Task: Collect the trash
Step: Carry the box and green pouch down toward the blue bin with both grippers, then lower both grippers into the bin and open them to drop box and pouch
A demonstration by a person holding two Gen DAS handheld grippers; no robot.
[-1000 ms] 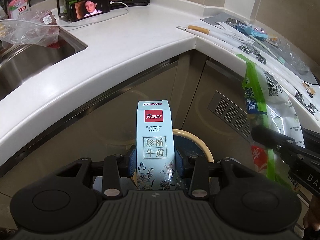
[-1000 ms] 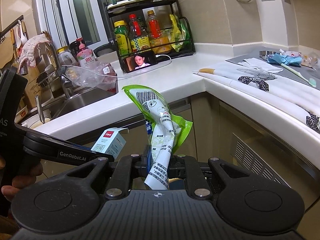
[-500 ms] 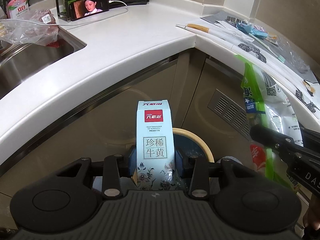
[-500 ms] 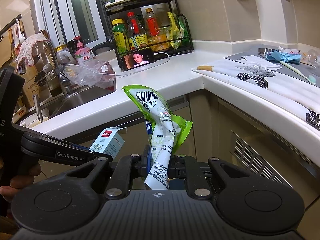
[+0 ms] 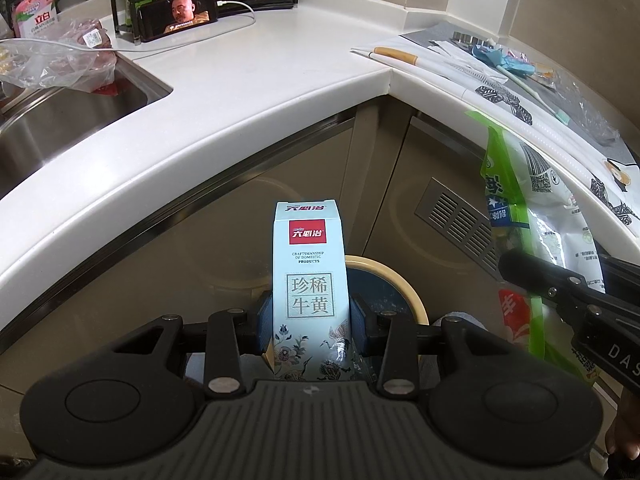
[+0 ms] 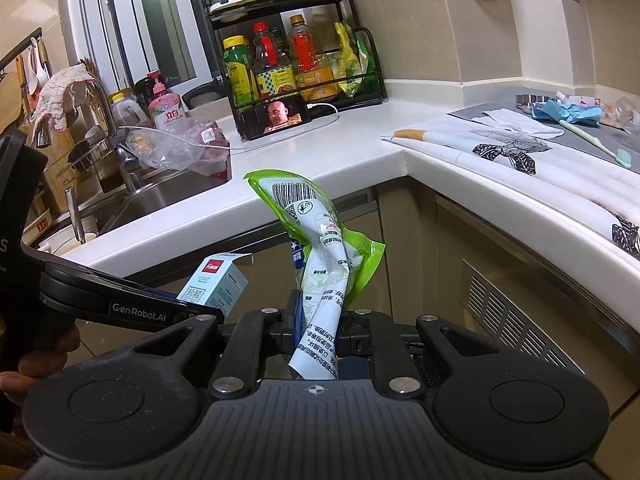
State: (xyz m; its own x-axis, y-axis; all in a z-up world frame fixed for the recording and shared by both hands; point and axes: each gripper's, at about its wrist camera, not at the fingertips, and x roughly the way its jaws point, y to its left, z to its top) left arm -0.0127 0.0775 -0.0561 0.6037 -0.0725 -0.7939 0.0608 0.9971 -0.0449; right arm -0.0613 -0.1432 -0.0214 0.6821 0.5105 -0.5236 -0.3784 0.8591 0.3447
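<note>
Above the bin [image 5: 404,280], hand-held grippers clamp a box [image 5: 310,276] and a wrapper [image 6: 320,264].

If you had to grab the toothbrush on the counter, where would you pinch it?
Pinch the toothbrush at the middle of its thin handle, coming from above with the jaws across it. It lies flat on the gray mat, so there is no room beneath. Its one end lies under blue wrapping, and the bristle end is poor to grip.
</note>
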